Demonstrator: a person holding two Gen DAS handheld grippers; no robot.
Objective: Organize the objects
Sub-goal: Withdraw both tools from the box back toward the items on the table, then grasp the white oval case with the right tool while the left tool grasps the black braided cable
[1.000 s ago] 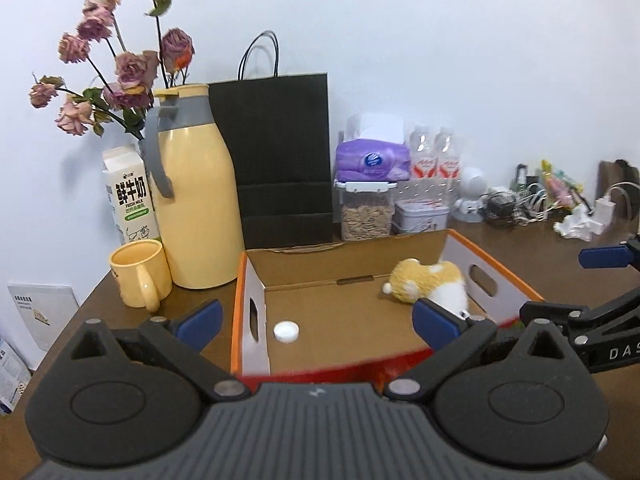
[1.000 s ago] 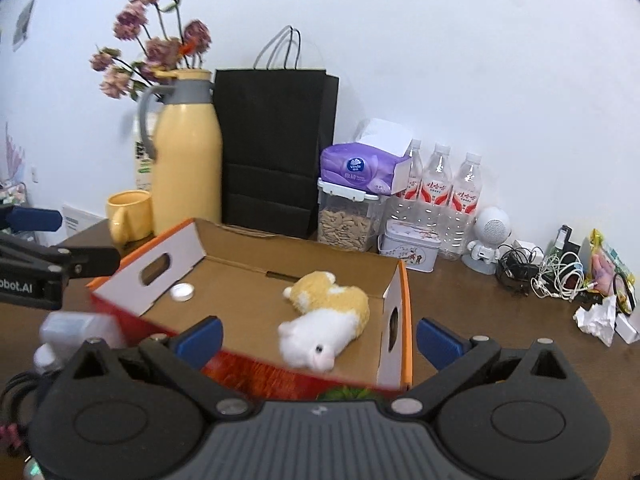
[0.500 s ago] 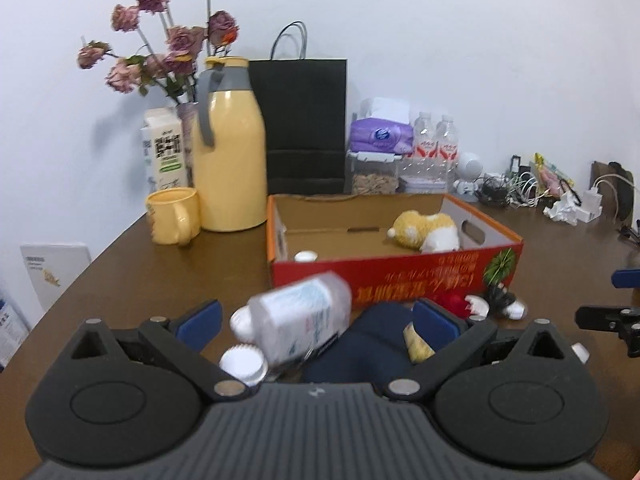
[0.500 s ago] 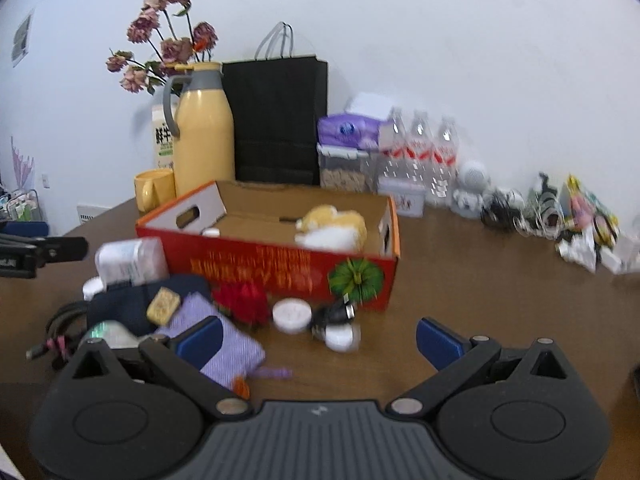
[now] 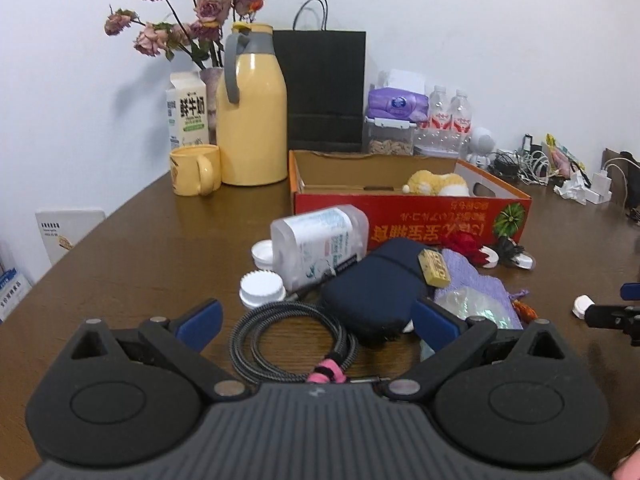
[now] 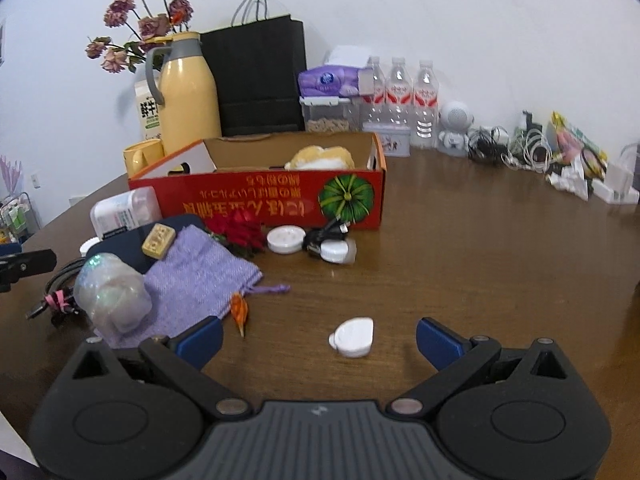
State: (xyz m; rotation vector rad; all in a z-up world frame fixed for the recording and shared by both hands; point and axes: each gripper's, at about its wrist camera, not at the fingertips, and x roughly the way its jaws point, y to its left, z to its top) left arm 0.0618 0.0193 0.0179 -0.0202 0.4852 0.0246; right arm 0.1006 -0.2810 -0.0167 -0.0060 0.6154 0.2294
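1. Hovering above the brown table (image 5: 152, 248), the left gripper (image 5: 316, 322) had its blue-tipped fingers spread wide and held nothing; a coiled braided cable (image 5: 292, 340) with a pink tie lay between them.
2. At twelve o'clock from that gripper sat a dark blue pouch (image 5: 372, 296), with a small tan block (image 5: 434, 266) resting on its far right corner.
3. A clear plastic jar (image 5: 320, 240) lay on its side at eleven o'clock, its white lid (image 5: 262, 288) just beside it.
4. Behind the clutter stood the red cardboard box (image 5: 412, 220), open at the top, with a yellow-and-white plush toy (image 5: 438, 184) inside near its right end.
5. The right gripper (image 6: 318, 340) was also wide open and empty, low over the table, with a small white cap (image 6: 353, 336) lying between its fingertips.
6. At ten o'clock from it lay a purple knit bag (image 6: 200, 280), a shiny iridescent lump (image 6: 112, 296) on its near left edge.
7. A red flower (image 6: 240, 232) touched the box front.
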